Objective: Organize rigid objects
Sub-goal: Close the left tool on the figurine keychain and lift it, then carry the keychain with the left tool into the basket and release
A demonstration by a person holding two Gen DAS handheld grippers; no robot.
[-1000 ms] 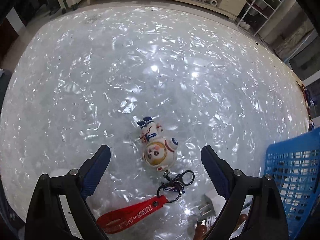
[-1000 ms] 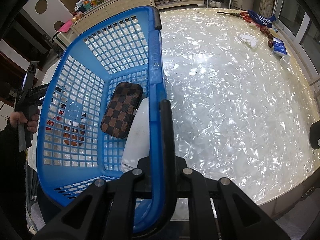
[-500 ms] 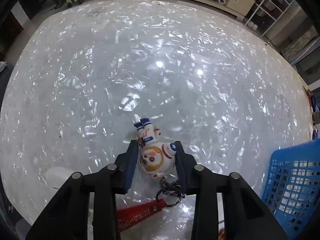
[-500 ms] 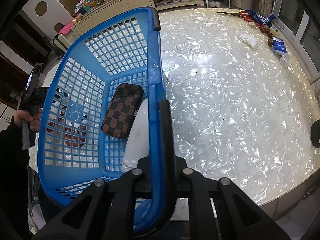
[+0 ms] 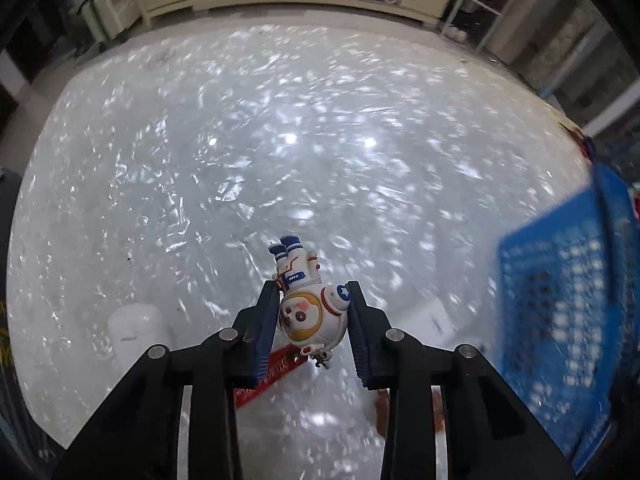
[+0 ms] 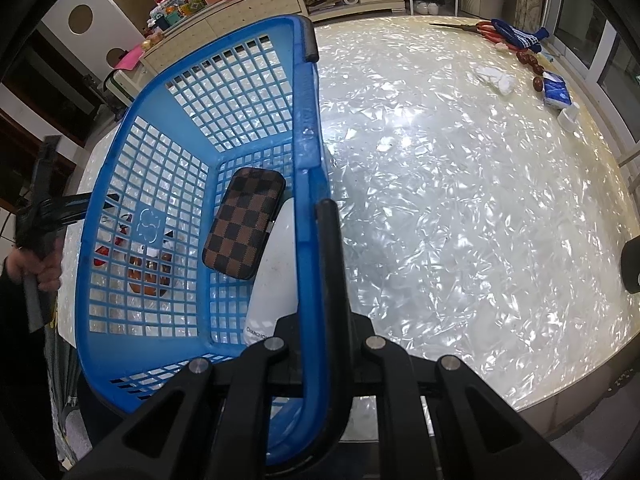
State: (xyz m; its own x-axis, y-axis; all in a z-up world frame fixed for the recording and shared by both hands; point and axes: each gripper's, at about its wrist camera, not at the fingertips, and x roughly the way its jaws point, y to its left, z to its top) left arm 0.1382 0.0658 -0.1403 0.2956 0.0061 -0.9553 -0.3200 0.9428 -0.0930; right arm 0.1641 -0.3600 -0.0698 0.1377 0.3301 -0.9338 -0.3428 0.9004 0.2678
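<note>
A: Where is the astronaut figure [image 5: 310, 312] at this moment?

B: It is clamped between the 2 blue pads of the left tool [image 5: 313, 326], head toward the camera and feet pointing away. The jaws have just been closing, and now they press on both sides of its head. Its red strap [image 5: 266, 378] hangs below it, and I think the figure is already lifted off the bench [image 5: 240, 140], though the blur makes this hard to confirm.

A: And the basket?

B: The blue basket [image 6: 168, 184] stands to the right of the left tool, near but not touching. The right tool [image 6: 320, 240] has its jaws together on the basket's right rim, so I judge it steadies the basket.

A: What is done so far?

B: 2 things lie inside the basket: a brown checkered case [image 6: 244, 224] and a white bottle [image 6: 274, 276] beside it. So a part of the sorting is finished.

A: What is left?

B: The figure must go over the rim and be released inside. On the far right of the bench I see scissors [image 6: 476, 30], a blue packet [image 6: 556, 94] and some small dark pieces. Whether these also belong to the task, I cannot tell.
</note>
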